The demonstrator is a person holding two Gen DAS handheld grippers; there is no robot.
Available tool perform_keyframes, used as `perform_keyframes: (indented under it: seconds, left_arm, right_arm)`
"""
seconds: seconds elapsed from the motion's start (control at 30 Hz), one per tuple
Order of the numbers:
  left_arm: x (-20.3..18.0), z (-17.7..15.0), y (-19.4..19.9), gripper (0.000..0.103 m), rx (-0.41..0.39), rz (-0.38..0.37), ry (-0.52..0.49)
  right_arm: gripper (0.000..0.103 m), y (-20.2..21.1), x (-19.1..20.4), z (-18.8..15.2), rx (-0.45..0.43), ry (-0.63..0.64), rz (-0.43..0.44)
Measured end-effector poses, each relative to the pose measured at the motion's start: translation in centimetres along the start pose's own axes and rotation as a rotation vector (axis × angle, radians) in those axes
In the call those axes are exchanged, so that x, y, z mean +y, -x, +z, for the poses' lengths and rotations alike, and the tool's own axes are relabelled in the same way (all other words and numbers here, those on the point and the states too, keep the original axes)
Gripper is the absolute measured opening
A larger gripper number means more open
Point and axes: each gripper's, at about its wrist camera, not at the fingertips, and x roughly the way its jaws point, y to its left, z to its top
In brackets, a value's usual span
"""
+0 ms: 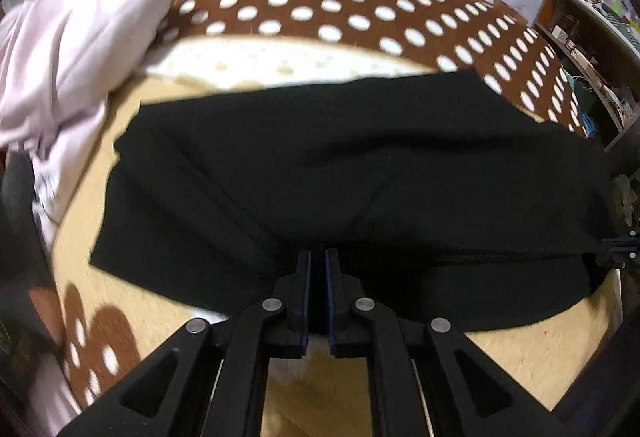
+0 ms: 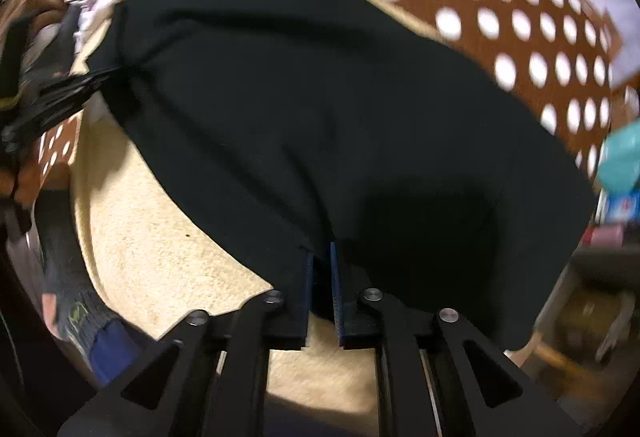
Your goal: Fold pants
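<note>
Left gripper [image 1: 318, 257] and right gripper [image 2: 322, 257] each clamp the near edge of the black fabric pants [image 1: 340, 173]; beige fleece blanket [image 1: 540, 357] lies bare beside them; crumpled pale pink cloth [image 1: 68, 57] borders the far left.

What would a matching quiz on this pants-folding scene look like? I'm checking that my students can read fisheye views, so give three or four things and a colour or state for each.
Things:
1. pants
2. pink garment
3. blanket
4. left gripper

Descriptions:
A. brown with white dots
B. shut on dark fabric
C. black, spread flat
D. pale, bunched at the far left

Pairs: 1-C, 2-D, 3-A, 4-B
</note>
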Motion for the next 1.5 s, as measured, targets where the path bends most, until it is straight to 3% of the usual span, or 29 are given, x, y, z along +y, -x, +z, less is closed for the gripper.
perform_keyframes:
  seconds: [0.03, 0.1, 0.17, 0.3, 0.33, 0.4, 0.47, 0.6, 0.67, 0.83, 1.03, 1.2, 1.23, 1.3, 1.37, 1.5]
  left_arm:
    - [0.3, -0.5, 0.2, 0.012, 0.006, -0.013, 0.019]
    - [1.1, -1.2, 0.7, 0.012, 0.007, -0.054, 0.079]
    - [2.4, -2.1, 1.4, 0.012, 0.002, -0.102, 0.168]
    - [5.9, -3.0, 2.1, 0.015, -0.042, -0.042, 0.307]
    - [7.2, -2.8, 2.2, 0.015, -0.053, -0.037, 0.354]
    - [9.6, -2.8, 2.5, 0.030, -0.079, -0.039, 0.453]
    - [11.4, -2.5, 2.0, 0.038, -0.083, -0.068, 0.518]
    - [13.2, -2.1, 0.0, 0.038, -0.066, -0.070, 0.610]
    - [14.2, -2.1, -0.5, 0.038, -0.082, -0.097, 0.663]
    - [14.5, -1.7, -0.8, 0.038, -0.124, -0.060, 0.675]
    - [15.2, -2.7, -0.4, 0.031, -0.172, -0.048, 0.712]
    - [15.1, -2.7, -0.5, 0.031, -0.185, -0.045, 0.707]
    - [14.9, -2.6, -0.7, 0.031, -0.184, -0.040, 0.699]
    - [14.8, -2.4, -0.8, 0.029, -0.180, -0.028, 0.689]
    - [14.7, -2.3, -0.8, 0.019, -0.177, -0.016, 0.696]
    - [14.4, -2.1, -0.3, 0.009, -0.181, 0.013, 0.691]
  right_arm:
    - [0.019, -0.2, 0.0, 0.0, 0.007, -0.009, -0.010]
    - [0.040, -0.3, 0.2, 0.0, -0.001, -0.022, -0.030]
    - [0.048, 0.1, 0.6, 0.0, -0.044, -0.053, -0.016]
    - [0.048, 1.3, 2.4, 0.6, -0.176, -0.094, 0.111]
    - [0.048, 1.3, 2.9, 0.8, -0.191, -0.090, 0.124]
    - [0.048, 0.9, 3.7, 1.2, -0.202, -0.083, 0.134]
    - [0.048, 0.2, 4.4, 1.3, -0.195, -0.080, 0.152]
    - [0.048, 0.4, 7.0, 2.5, -0.245, -0.040, 0.192]
    - [0.048, 0.7, 8.0, 4.9, -0.288, 0.012, 0.216]
    - [0.048, 0.6, 12.9, 13.7, -0.403, 0.235, 0.271]
    - [0.048, -2.9, 20.0, 22.6, -0.397, 0.433, 0.310]
    - [0.048, -6.2, 24.3, 26.4, -0.341, 0.573, 0.298]
    - [0.047, -6.6, 24.6, 26.8, -0.330, 0.588, 0.292]
    - [0.023, -7.4, 25.4, 26.9, -0.332, 0.630, 0.249]
    - [0.014, -7.1, 25.6, 26.7, -0.355, 0.649, 0.239]
    - [0.007, -6.4, 25.3, 25.8, -0.388, 0.650, 0.227]
